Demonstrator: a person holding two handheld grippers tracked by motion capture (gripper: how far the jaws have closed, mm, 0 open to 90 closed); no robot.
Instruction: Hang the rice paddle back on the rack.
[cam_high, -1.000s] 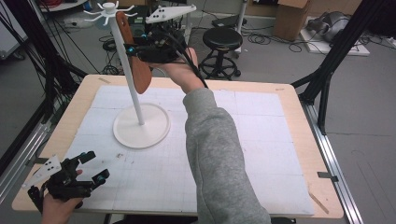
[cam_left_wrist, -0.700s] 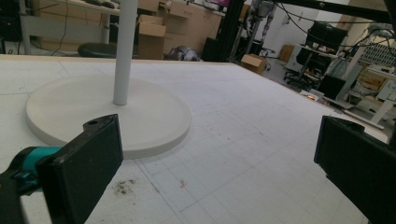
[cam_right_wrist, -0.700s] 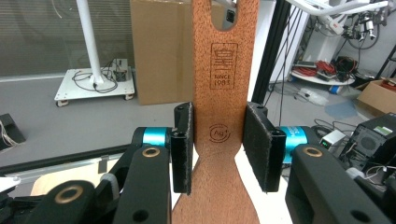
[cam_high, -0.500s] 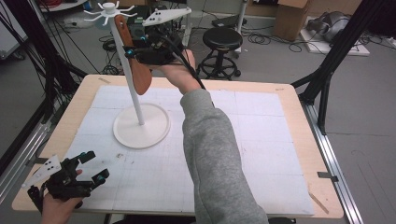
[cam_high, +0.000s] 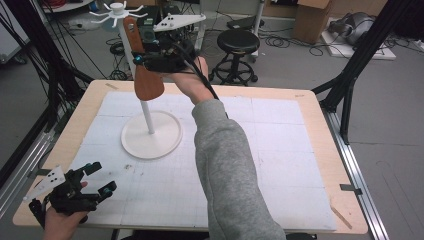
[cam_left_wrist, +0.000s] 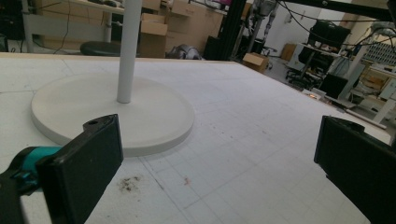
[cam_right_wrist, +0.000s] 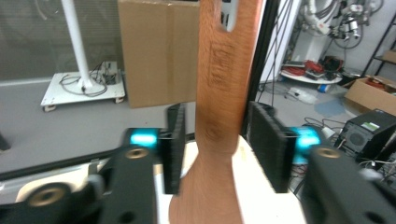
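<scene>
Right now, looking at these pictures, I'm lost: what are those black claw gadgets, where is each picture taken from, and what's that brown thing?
A person holds a hand-operated two-jaw gripper in each hand. The high view looks down on the table; each other view comes from a camera riding on one gripper.

The left gripper waits open near the table's near corner, holding nothing. On the table stands a white hanging stand, a pole on a round base.

The right gripper is raised at a brown wooden spatula that hangs by the hole in its handle from the stand's top. Its jaws have just been opening; the handle sits between them, apparently released.
</scene>
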